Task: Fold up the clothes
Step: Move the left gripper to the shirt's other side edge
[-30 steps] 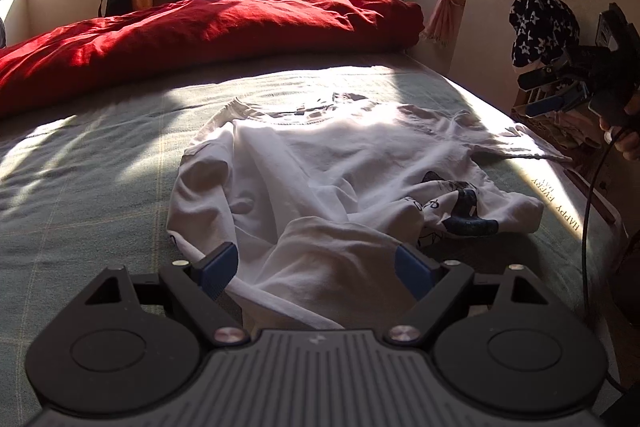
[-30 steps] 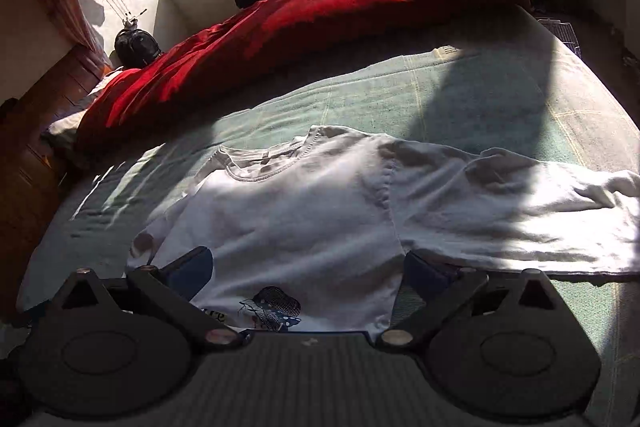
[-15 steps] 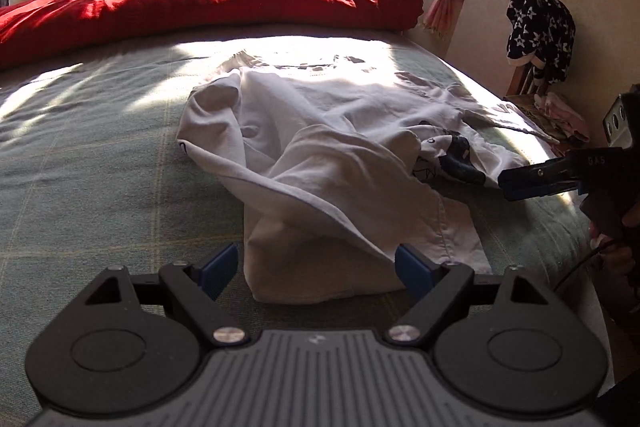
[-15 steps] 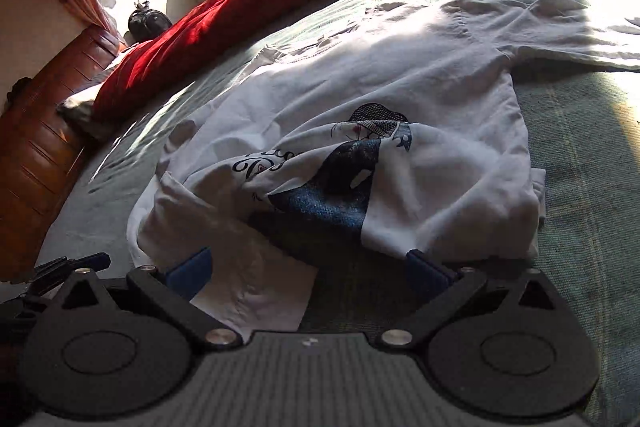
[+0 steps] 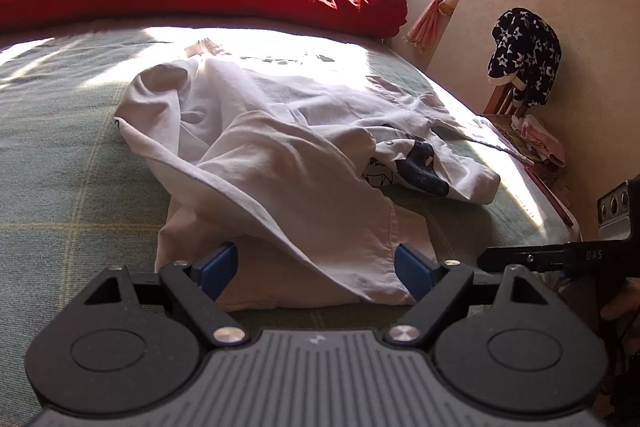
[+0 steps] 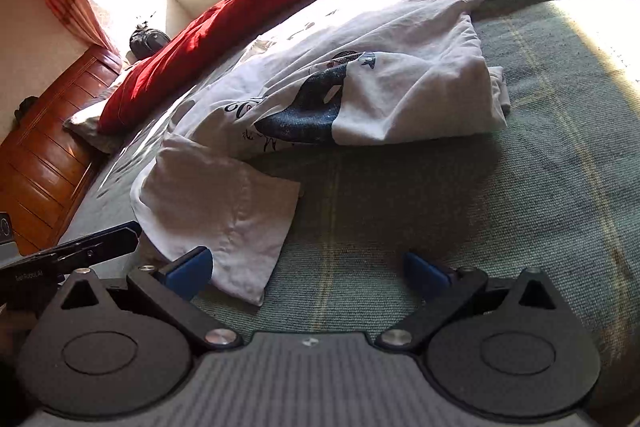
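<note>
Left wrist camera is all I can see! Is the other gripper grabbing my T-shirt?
Observer: No. The right gripper is open, its fingers wide apart and gripping nothing.
Operator: So where's the shirt from over there?
Observer: A folded-over corner of the white T-shirt lies on the green bedcover, partly between that gripper's fingers, close to one of them.
Operator: Is anything hiding past the red duvet?
Observer: Yes, a black bag sits beyond the red duvet, near the window.
</note>
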Demonstrator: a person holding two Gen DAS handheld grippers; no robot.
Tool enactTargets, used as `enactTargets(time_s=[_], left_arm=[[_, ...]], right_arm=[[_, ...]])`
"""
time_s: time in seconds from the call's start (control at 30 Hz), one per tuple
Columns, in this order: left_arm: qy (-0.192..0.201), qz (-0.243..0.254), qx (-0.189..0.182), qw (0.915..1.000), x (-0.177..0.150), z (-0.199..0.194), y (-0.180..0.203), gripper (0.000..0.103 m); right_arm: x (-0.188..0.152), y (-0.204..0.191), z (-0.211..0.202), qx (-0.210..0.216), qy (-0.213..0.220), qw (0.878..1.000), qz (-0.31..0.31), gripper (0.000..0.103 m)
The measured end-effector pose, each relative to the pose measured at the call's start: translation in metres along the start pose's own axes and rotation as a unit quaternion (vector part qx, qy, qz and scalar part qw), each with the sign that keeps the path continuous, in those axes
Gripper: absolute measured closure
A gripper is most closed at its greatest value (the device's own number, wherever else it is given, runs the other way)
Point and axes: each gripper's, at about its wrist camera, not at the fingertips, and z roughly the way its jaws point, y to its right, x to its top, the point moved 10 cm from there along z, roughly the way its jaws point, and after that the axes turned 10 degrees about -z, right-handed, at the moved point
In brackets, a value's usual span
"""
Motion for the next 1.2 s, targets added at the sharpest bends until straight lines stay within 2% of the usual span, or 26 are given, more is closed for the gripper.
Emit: enactTargets(time_s=[0.17,0.23,0.43,0.5,0.57,0.63,0.7,0.77,0.87,0.93,1.03,1.07,1.2], left_arm=[[0.000,-0.033,-0.020,0.9993,0.000,0.019,0.003,0.019],[0.001,-0.034,-0.017,0.9993,0.001,0.027,0.006,0.019],[0.027,-0.053,-0.037,0.9976,0.007,0.031,0.020,0.018],[0.034,-0.034,-0.015,0.9987,0.008,0.033,0.020,0.018],[0.032,-0.026,0.033,0.9986,0.007,0.039,0.010,0.019],[0.042,-0.031,0.058,0.9970,0.006,0.039,0.001,0.025],[0.057,-0.049,0.044,0.9962,0.009,0.033,-0.001,0.055],[0.074,-0.071,0.011,0.9947,0.014,0.024,-0.001,0.068],[0.079,-0.087,-0.034,0.9925,0.018,0.017,0.002,0.066],[0.062,-0.090,-0.037,0.9933,0.014,0.023,0.001,0.053],[0.040,-0.106,-0.051,0.9922,0.002,0.033,0.003,0.051],[0.041,-0.102,-0.064,0.9919,0.000,0.033,0.009,0.050],[0.059,-0.068,-0.083,0.9925,0.004,0.035,0.029,0.034]], right_arm=[[-0.003,0.001,-0.001,0.013,0.013,1.000,-0.003,0.000],[-0.004,0.001,-0.001,0.018,0.017,1.000,-0.006,0.000],[-0.005,0.003,-0.003,0.033,0.025,0.999,-0.003,0.000],[-0.005,0.003,-0.004,0.038,0.028,0.999,-0.002,0.000],[-0.005,0.004,-0.004,0.043,0.031,0.999,-0.001,0.000],[-0.006,0.005,-0.005,0.048,0.034,0.998,0.000,0.000],[-0.006,0.005,-0.005,0.051,0.037,0.998,-0.001,0.000],[-0.007,0.004,-0.005,0.051,0.039,0.998,-0.004,0.000],[-0.008,0.004,-0.003,0.048,0.038,0.998,-0.009,0.000],[-0.008,0.003,-0.003,0.046,0.038,0.998,-0.011,0.000],[-0.009,0.003,-0.003,0.045,0.038,0.998,-0.012,0.000],[-0.009,0.003,-0.003,0.046,0.039,0.998,-0.012,0.000],[-0.009,0.003,-0.003,0.045,0.041,0.998,-0.013,0.000]])
